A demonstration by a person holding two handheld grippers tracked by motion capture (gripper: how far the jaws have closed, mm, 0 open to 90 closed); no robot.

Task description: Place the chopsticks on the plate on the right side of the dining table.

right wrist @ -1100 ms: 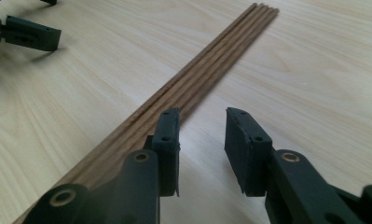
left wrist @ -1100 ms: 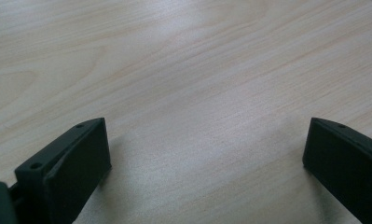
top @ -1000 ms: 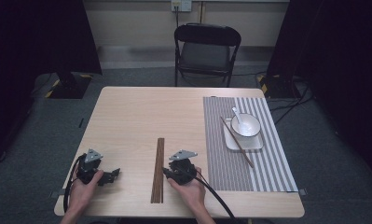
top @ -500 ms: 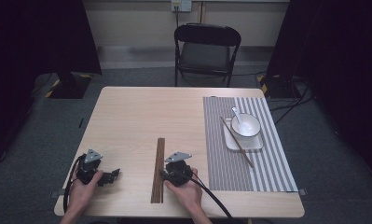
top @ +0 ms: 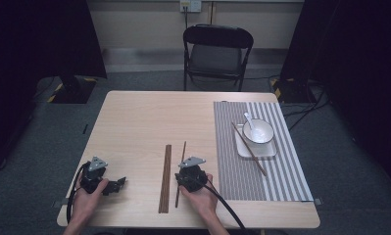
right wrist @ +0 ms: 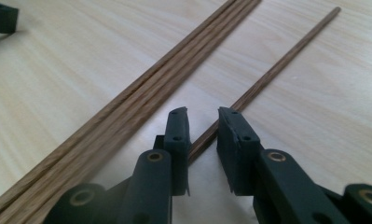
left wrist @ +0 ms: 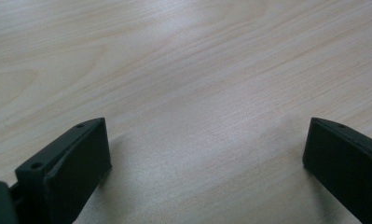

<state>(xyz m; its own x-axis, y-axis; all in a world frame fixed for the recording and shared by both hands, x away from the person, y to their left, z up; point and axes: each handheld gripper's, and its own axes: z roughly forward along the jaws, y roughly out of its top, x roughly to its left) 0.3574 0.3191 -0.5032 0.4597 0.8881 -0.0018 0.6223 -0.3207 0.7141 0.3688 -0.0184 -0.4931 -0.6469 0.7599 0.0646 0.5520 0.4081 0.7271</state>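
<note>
While the bundle of wooden chopsticks [top: 165,177] lies just beside it toward the tabletop's near edge, a single chopstick [top: 181,170] sits apart, its long axis running from near edge toward far edge, slightly slanted. The right gripper [right wrist: 203,122] straddles its near end; the jaws have just been closing and stand narrow, the thin round grainy stick between them, a sliver of gap showing on each side. The left gripper [top: 115,184] rests spread at the near left corner. A striped placemat [top: 242,171] holding a white bowl [top: 258,131], spoon [top: 248,120] and another chopstick [top: 249,149] covers the right side.
</note>
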